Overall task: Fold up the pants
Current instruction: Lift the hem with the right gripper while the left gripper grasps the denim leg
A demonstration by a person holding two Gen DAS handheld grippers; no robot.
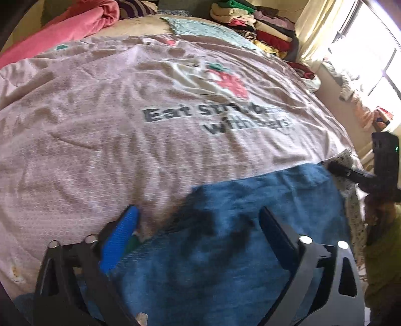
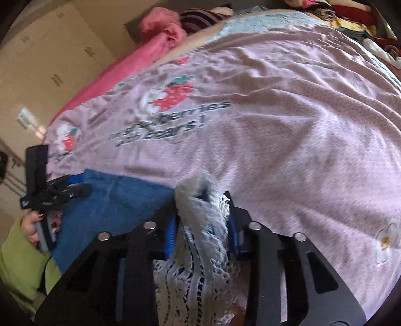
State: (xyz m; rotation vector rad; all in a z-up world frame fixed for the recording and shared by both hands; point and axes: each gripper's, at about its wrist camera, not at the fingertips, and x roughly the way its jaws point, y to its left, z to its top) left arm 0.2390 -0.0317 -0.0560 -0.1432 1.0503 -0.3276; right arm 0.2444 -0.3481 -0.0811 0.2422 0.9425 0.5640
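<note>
Blue denim pants (image 1: 250, 200) lie on a pink bedsheet (image 1: 100, 125) at the near edge of the bed. They carry a white lace trim (image 2: 200, 240). My left gripper (image 1: 198, 213) stands open over the pants' left edge, its left finger above the sheet and its right finger above the denim. In the right wrist view the left gripper (image 2: 75, 188) hovers at the denim's (image 2: 120, 198) far corner, in a hand with a green sleeve. My right gripper (image 2: 201, 200) is shut on a bunched fold of the lace trim. From the left wrist view the right gripper (image 1: 335, 168) sits at the pants' right corner.
The sheet bears strawberry prints and dark lettering (image 1: 215, 115). A pink blanket (image 1: 75, 22) lies bunched at the far left of the bed. Stacked folded clothes (image 1: 255, 22) stand at the far right by a bright window (image 1: 371, 55). A beige wardrobe (image 2: 50, 55) is beyond the bed.
</note>
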